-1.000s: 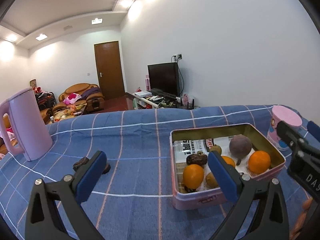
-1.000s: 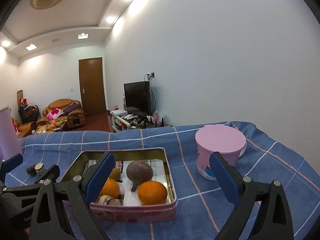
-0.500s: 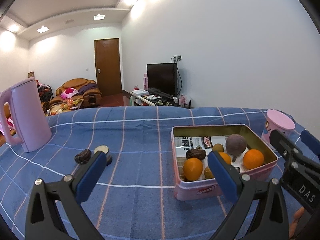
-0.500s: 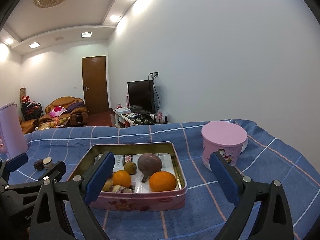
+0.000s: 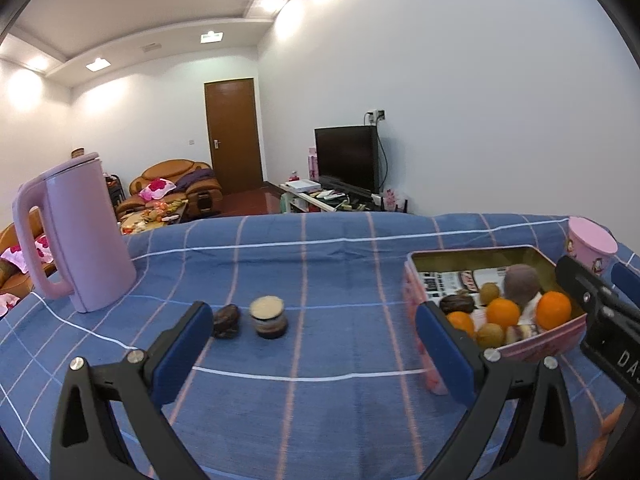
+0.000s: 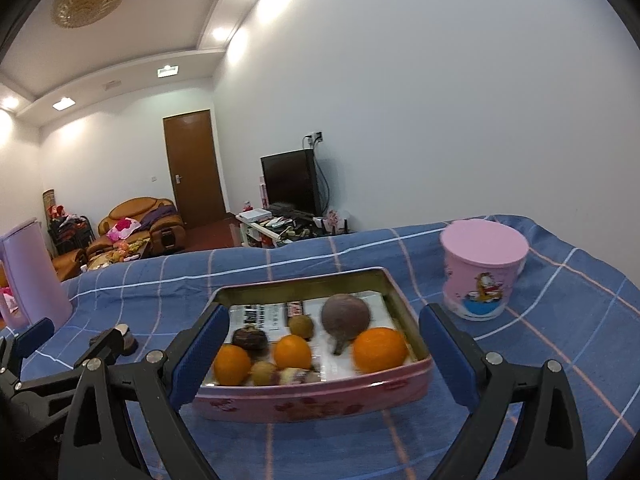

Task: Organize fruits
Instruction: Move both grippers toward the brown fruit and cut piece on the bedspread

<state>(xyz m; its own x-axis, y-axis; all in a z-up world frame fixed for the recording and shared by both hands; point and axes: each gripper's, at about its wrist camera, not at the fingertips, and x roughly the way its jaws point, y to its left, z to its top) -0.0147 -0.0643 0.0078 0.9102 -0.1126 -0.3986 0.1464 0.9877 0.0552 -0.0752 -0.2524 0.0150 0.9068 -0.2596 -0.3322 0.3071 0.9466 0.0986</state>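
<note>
Left gripper (image 5: 314,338) jaws wide apart, empty; dark fruit (image 5: 226,321) and small jar (image 5: 268,317) just ahead of its left finger; right gripper (image 6: 320,350) also spread, empty, pink tin (image 6: 320,398) of fruits between its fingers.

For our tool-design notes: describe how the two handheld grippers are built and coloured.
Each gripper, left and right, has black plastic arms shaped like open triangular frames, silver screws and flat blue pads. White lettering "DA" marks the right one's side.

Woven cloth (image 5: 320,272); seemingly metal tin (image 6: 404,308)
</note>
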